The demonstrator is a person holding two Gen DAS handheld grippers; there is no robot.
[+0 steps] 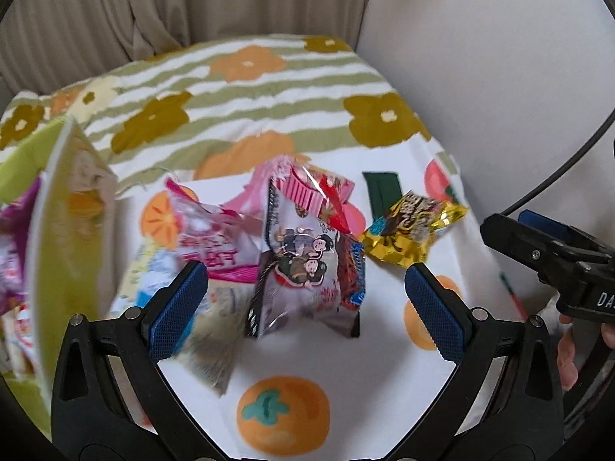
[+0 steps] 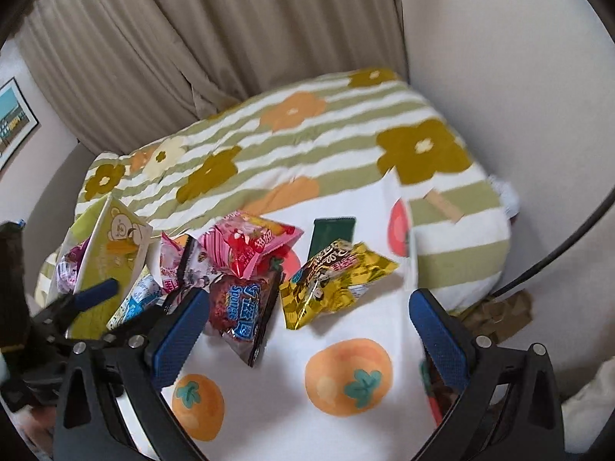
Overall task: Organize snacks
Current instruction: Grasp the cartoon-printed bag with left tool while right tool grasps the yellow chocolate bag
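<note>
The snacks lie in a loose heap on a white cloth with orange fruit (image 2: 348, 378) printed on it, spread over a bed with a striped flower blanket (image 2: 307, 142). They are probably piled there so they can be picked one by one and put in the green box (image 2: 111, 246) that stands open just to the left of the heap. Some packets already sit inside the box. The left gripper (image 1: 305, 307) hangs over the middle of the heap with its blue fingers (image 1: 178, 307) wide apart and nothing between them, just in front of the grey packet with cartoon people (image 1: 303, 269). The right gripper (image 2: 307, 338) also has its fingers wide apart and holds nothing; it hangs near the gold packet (image 2: 330, 280) and the dark red packet (image 2: 240, 311). I think each gripper is lining up for a grab. The left view shows the grey packet up close and the inside of the box, plus a bit of a hand (image 1: 569, 353) on the right gripper. The right view shows the dark green packet (image 2: 332, 234) better, and a picture on the wall (image 2: 11, 119).
</note>
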